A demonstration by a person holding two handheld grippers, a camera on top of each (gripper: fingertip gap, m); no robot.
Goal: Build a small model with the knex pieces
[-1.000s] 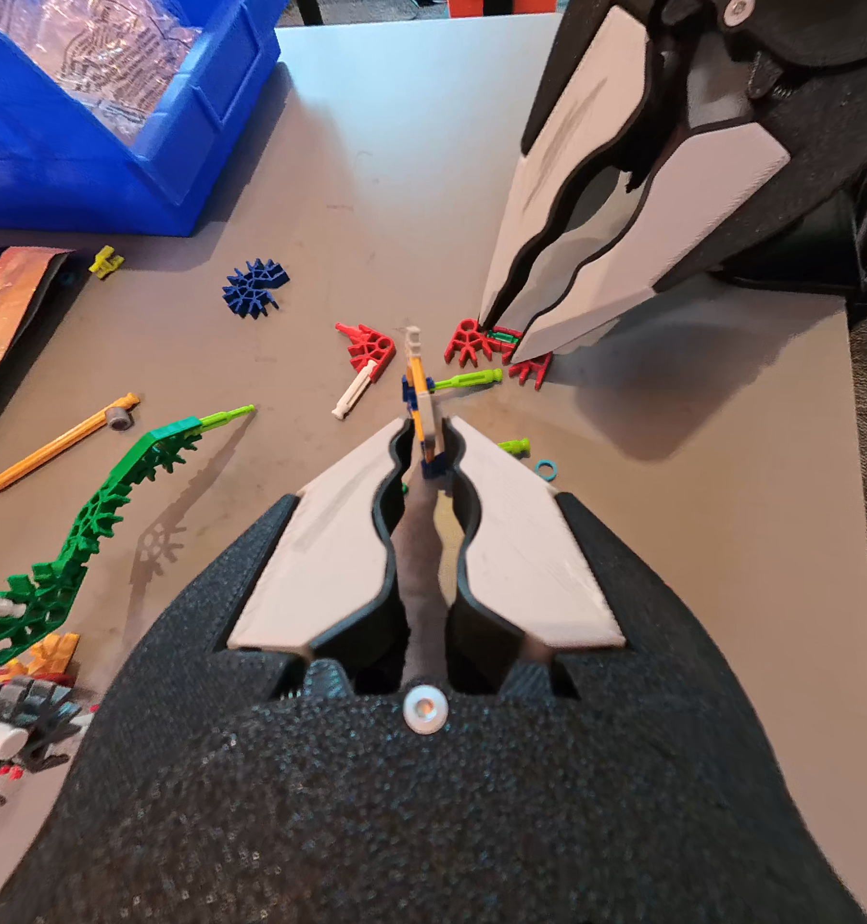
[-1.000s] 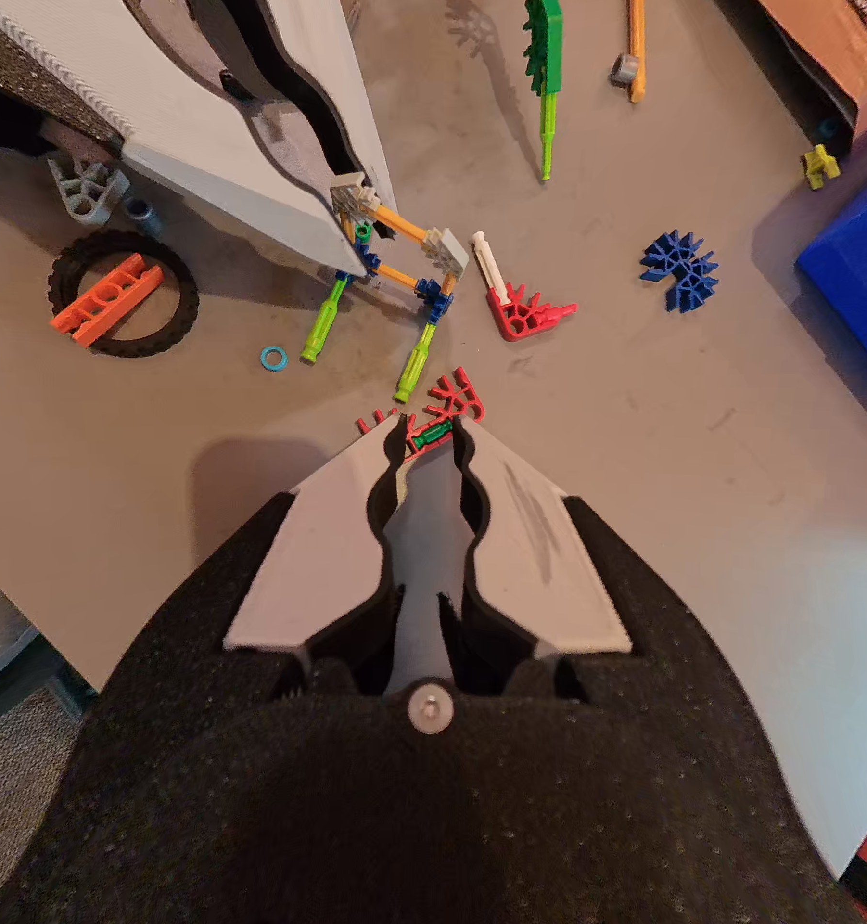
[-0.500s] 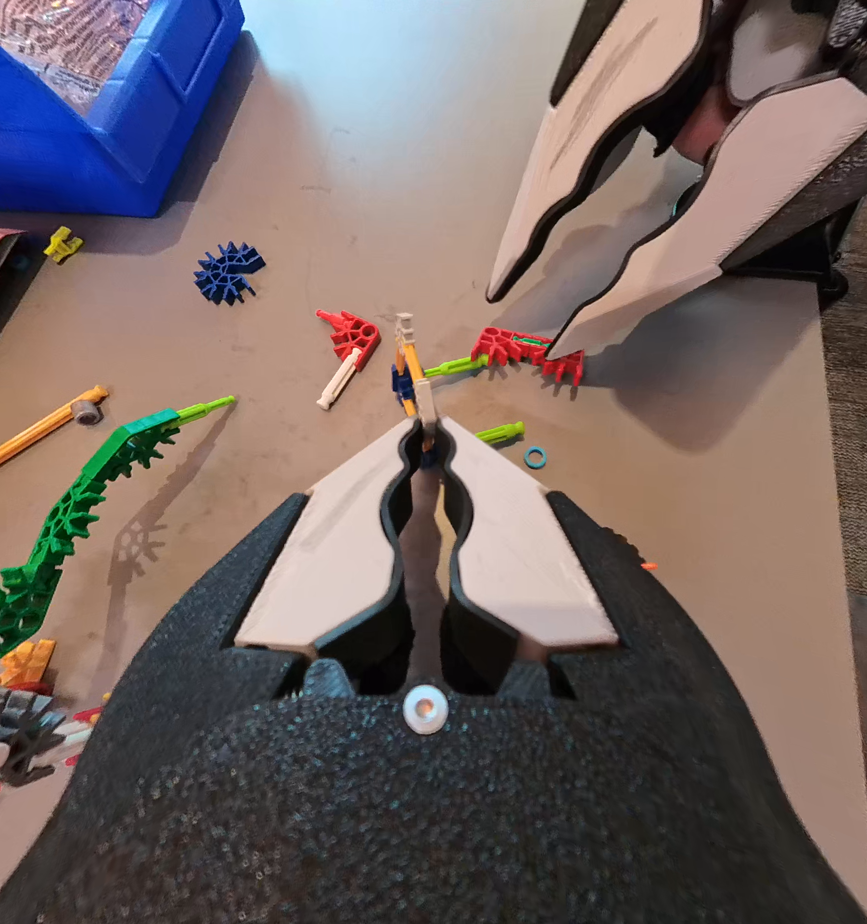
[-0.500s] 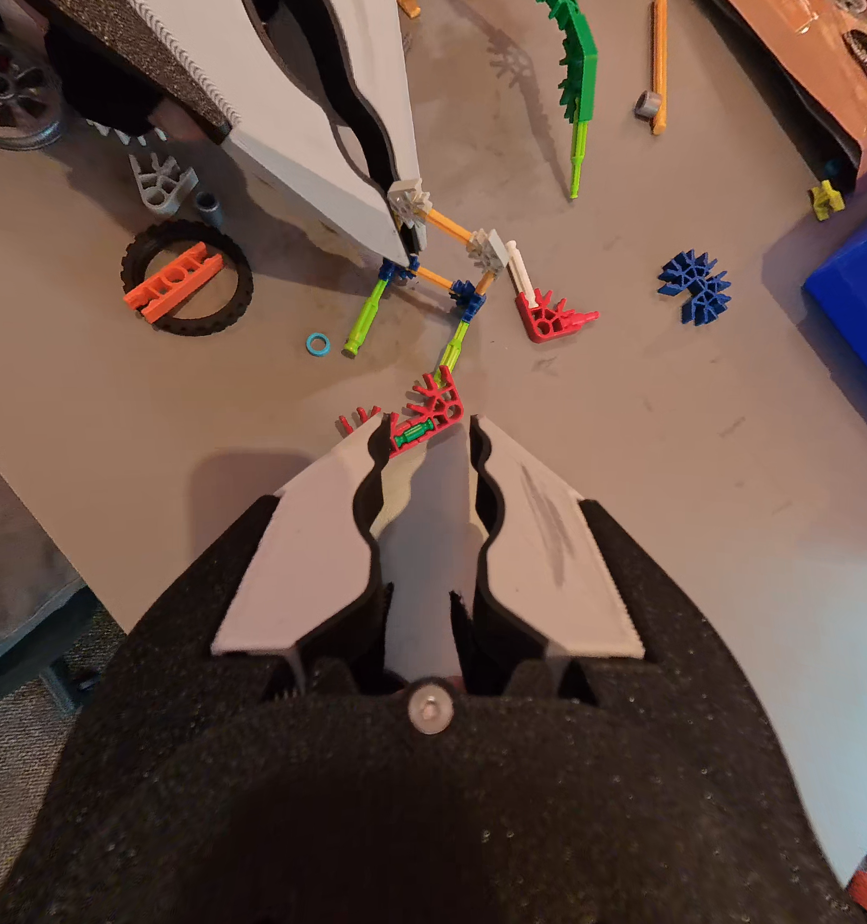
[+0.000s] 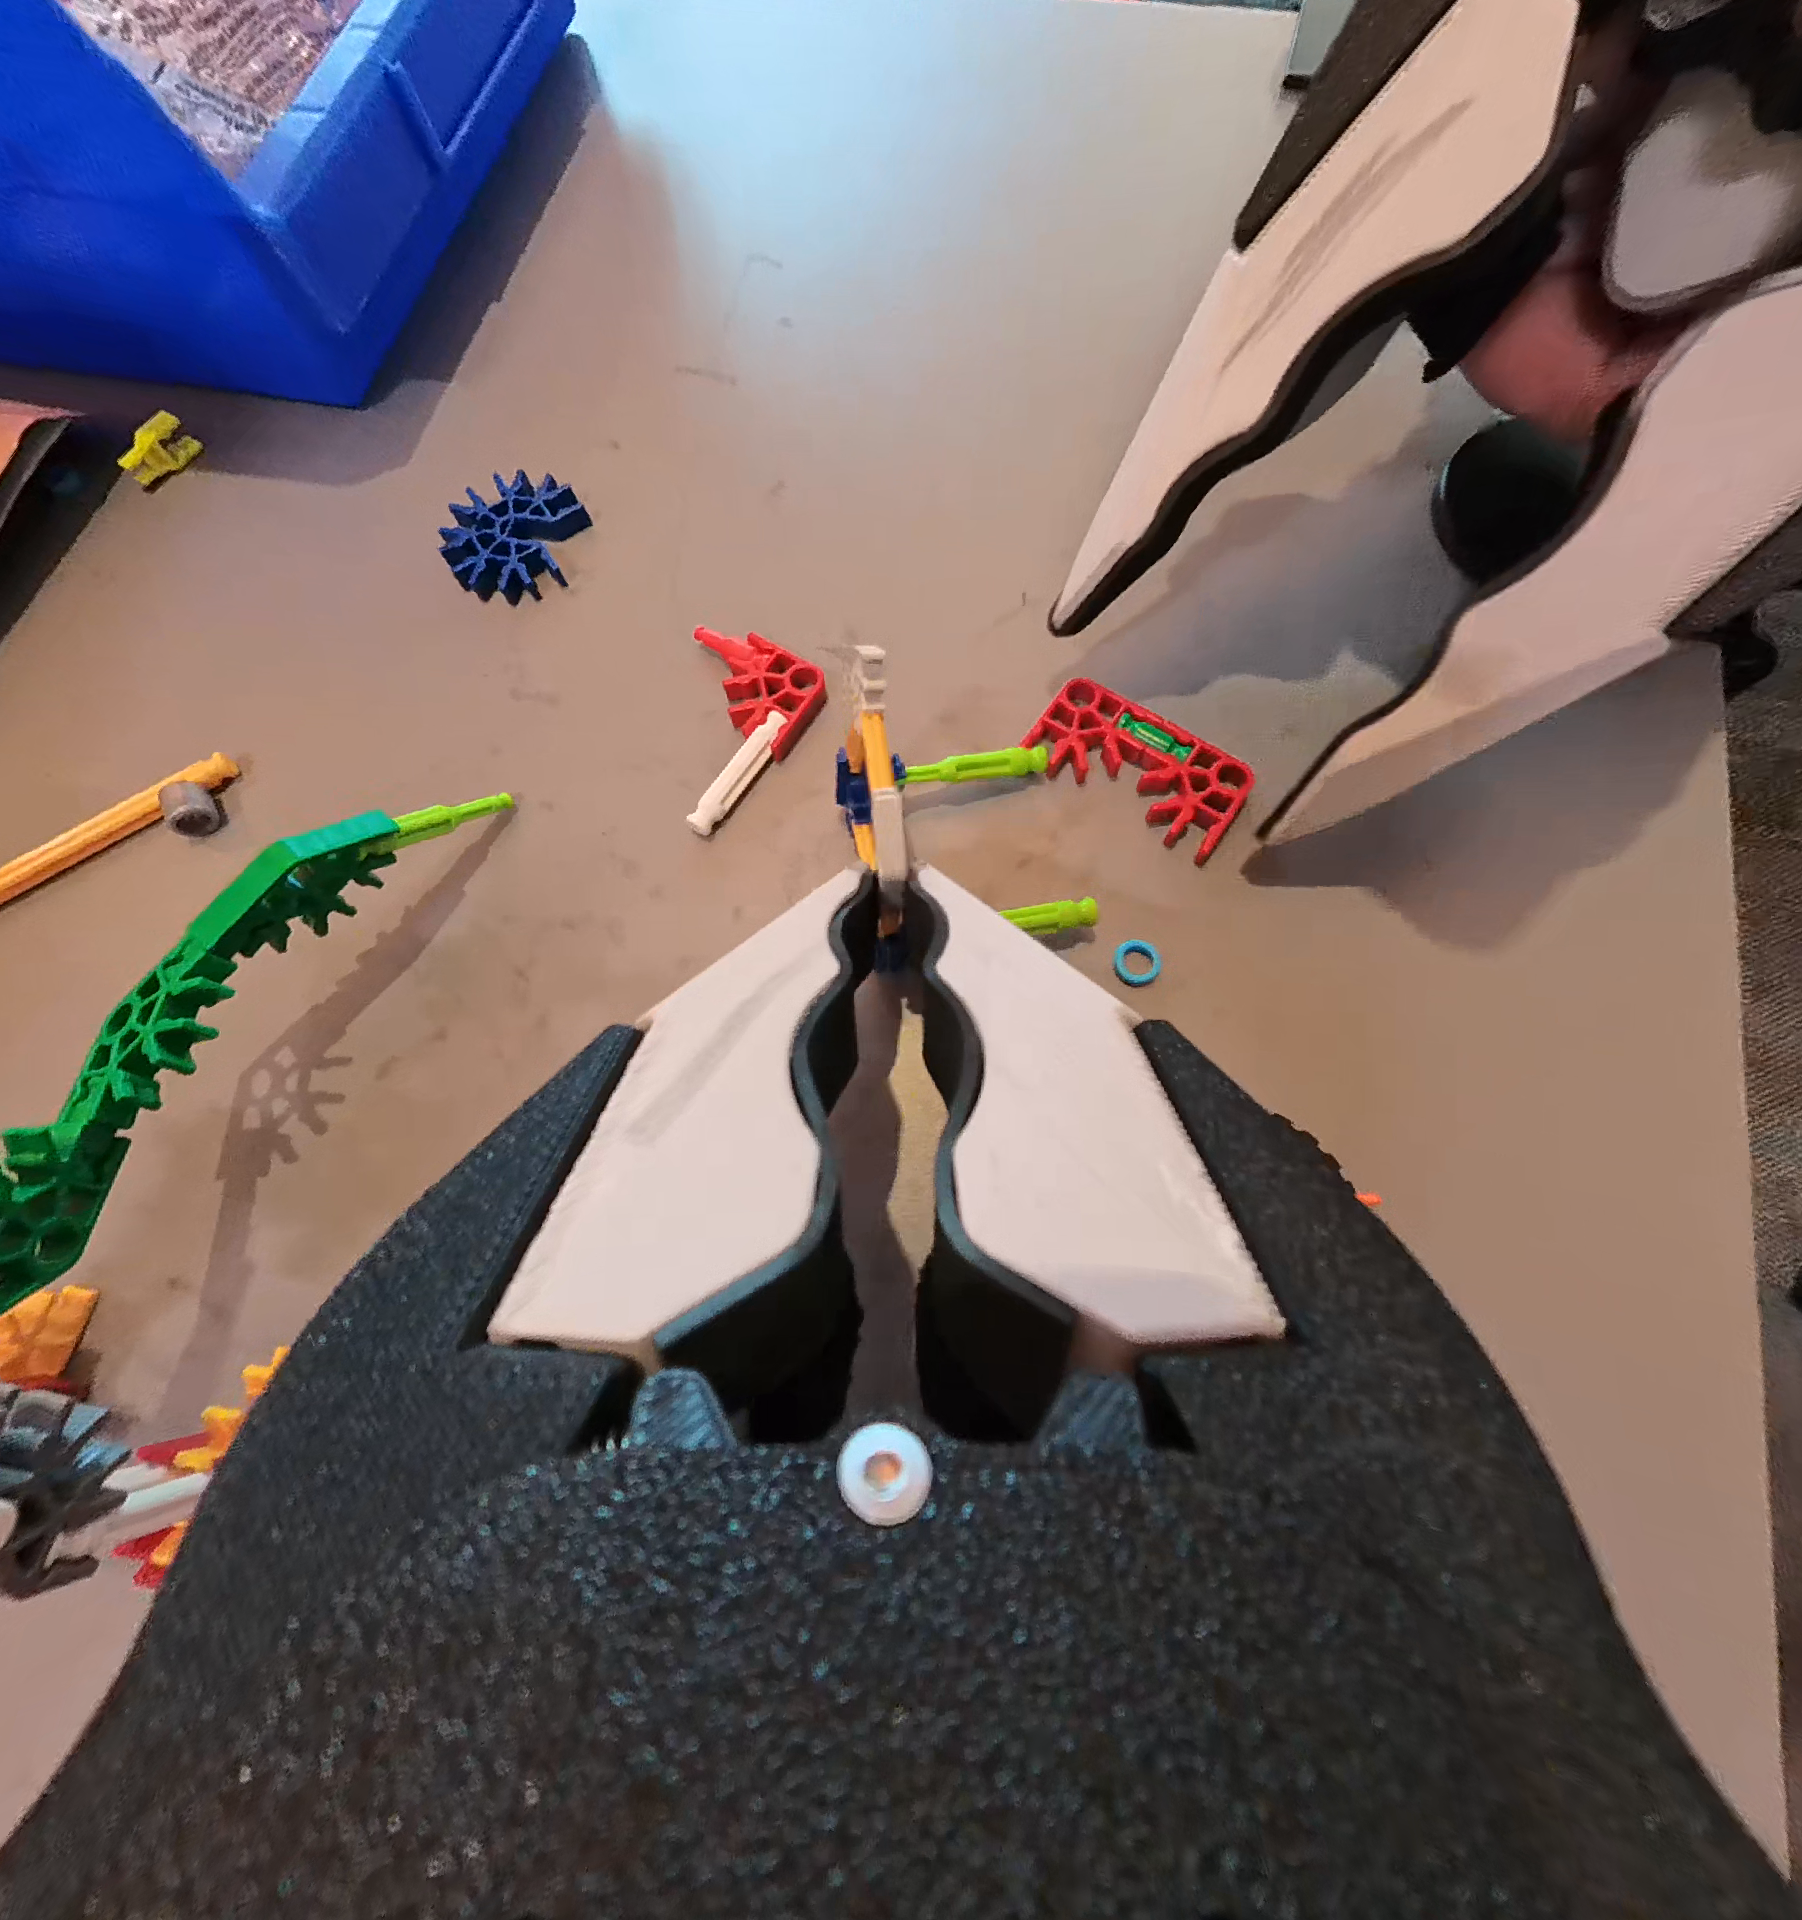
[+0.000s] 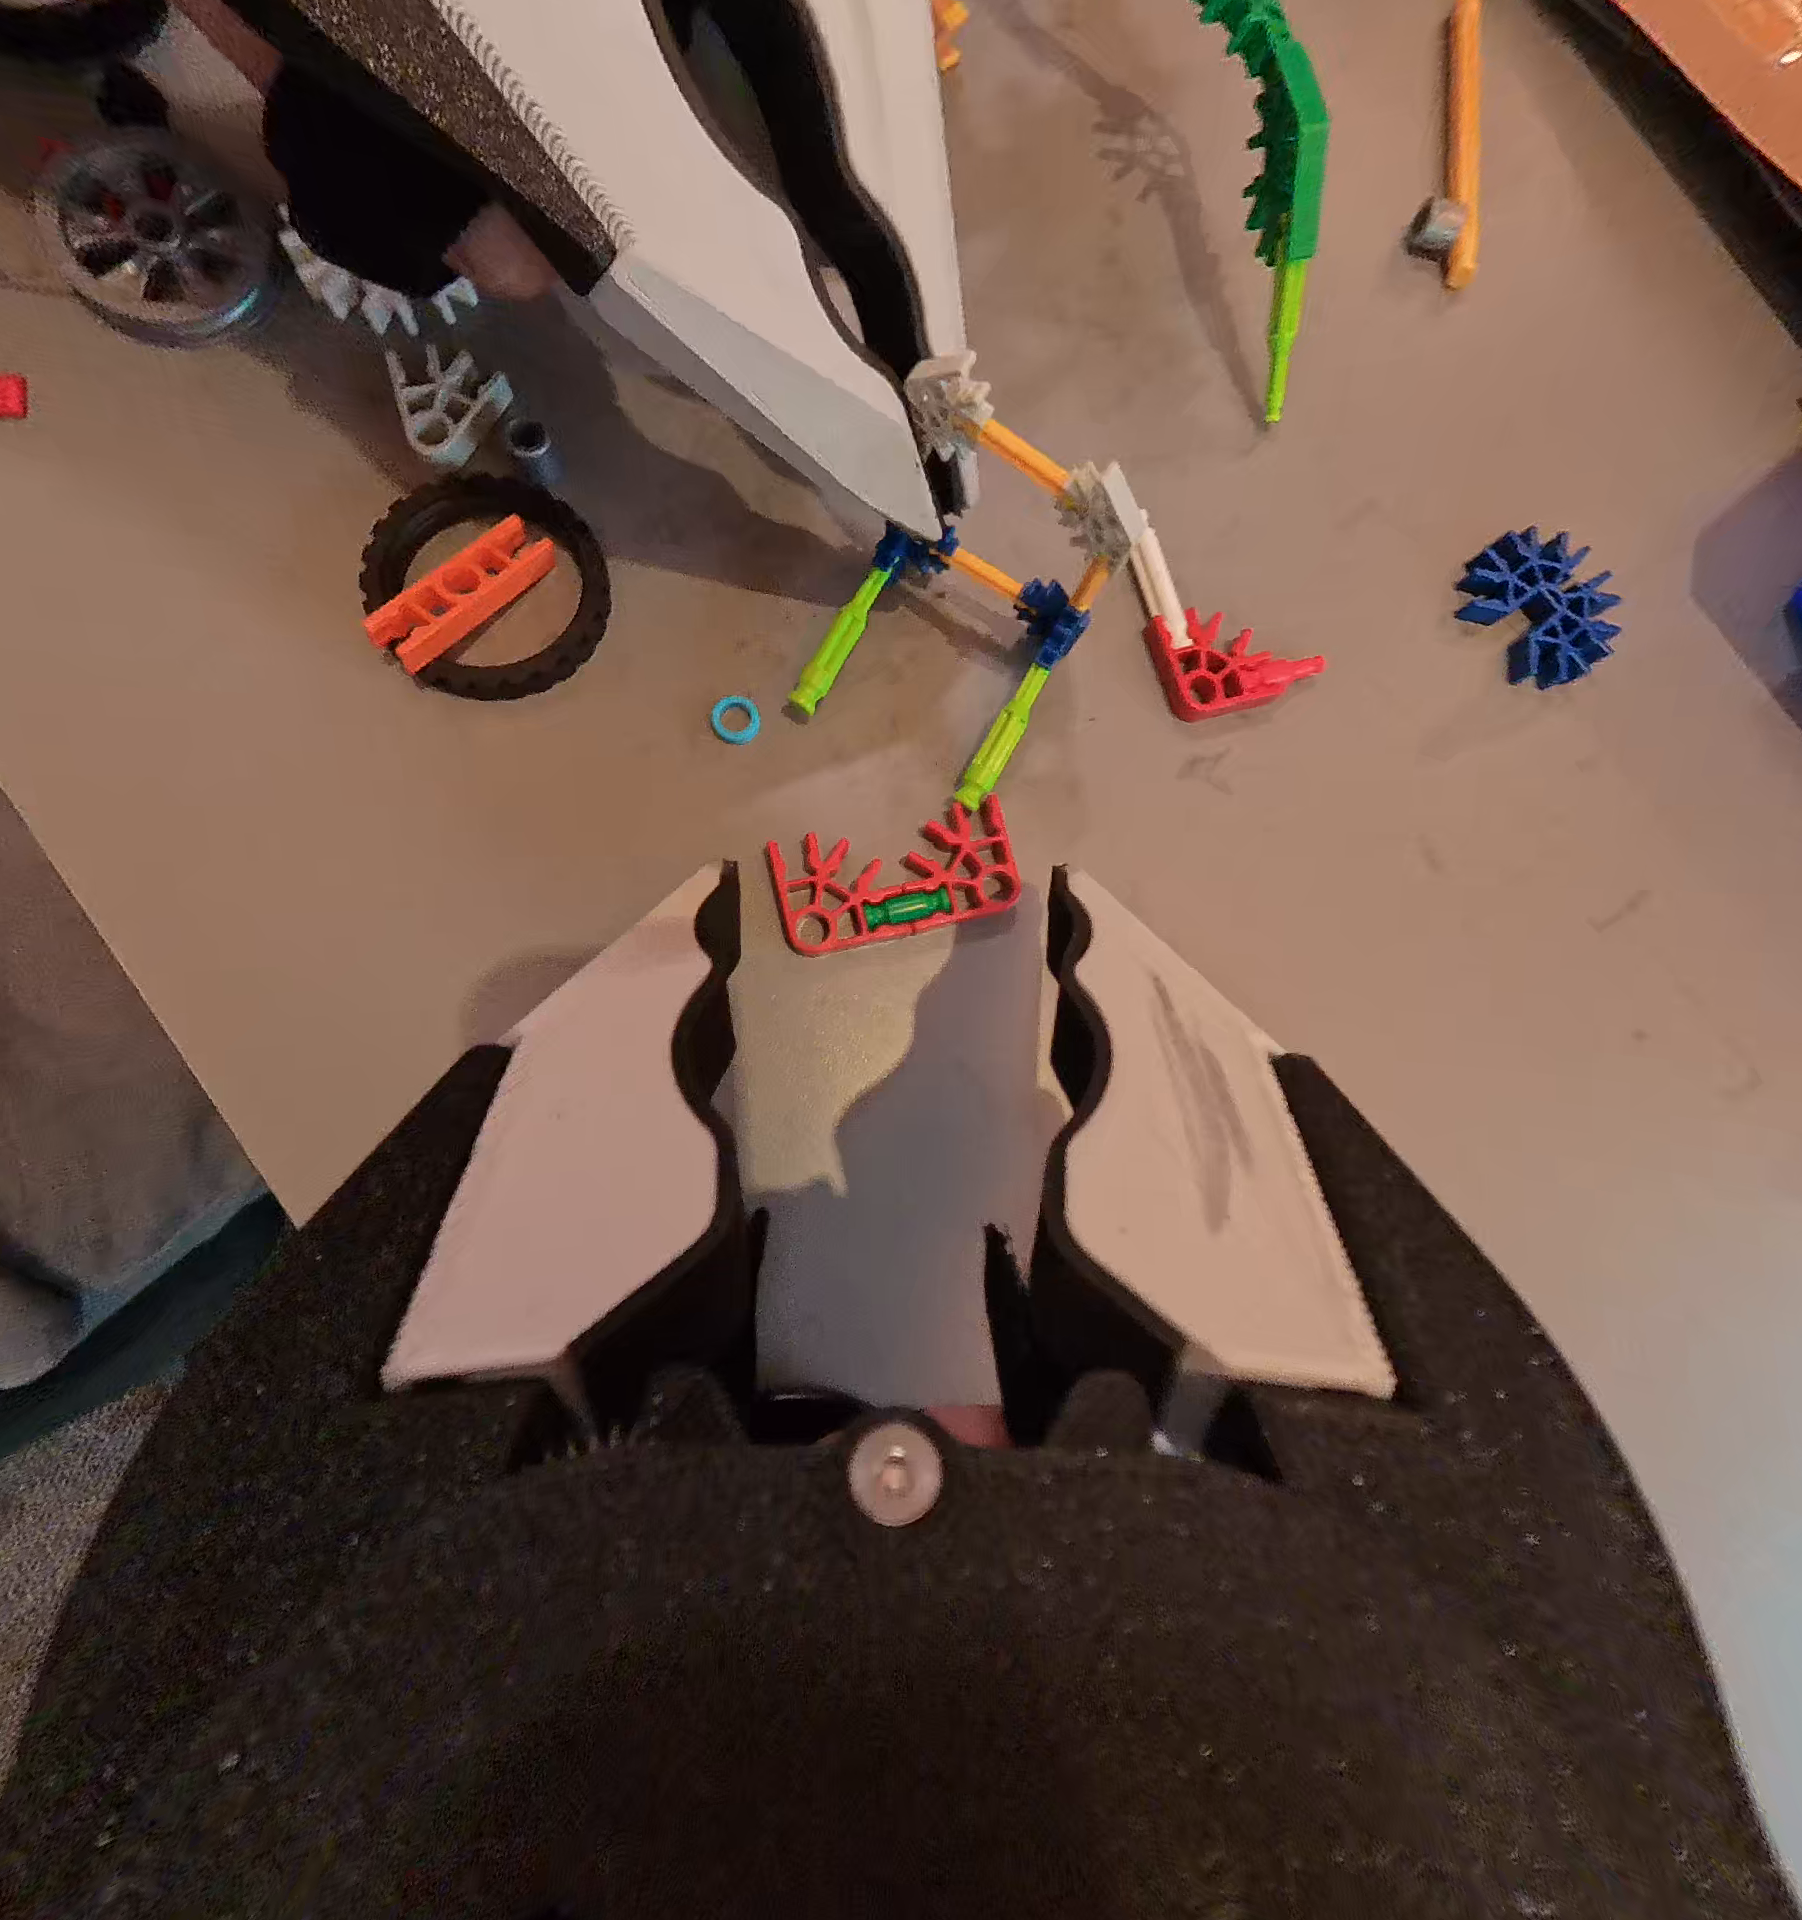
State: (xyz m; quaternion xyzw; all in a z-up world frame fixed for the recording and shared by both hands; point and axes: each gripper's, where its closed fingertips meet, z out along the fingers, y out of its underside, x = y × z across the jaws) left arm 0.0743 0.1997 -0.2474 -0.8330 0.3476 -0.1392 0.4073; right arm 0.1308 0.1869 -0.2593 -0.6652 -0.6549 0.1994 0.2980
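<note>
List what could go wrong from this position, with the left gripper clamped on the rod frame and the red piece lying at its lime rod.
1. The left gripper pinches the rod frame only at one grey corner connector; a push could twist it loose.
2. The red double connector lies flat between the open right gripper fingers; closing may skid it off the lime rod tip.
3. The teal ring lies nearby and could be knocked away.

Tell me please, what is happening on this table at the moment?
A person works with two handheld claws over scattered construction-toy pieces. The left claw is shut on a small rod-and-connector frame standing on the table. The right claw is open and empty, just behind a red double connector that touches the frame's light green rod.
</note>
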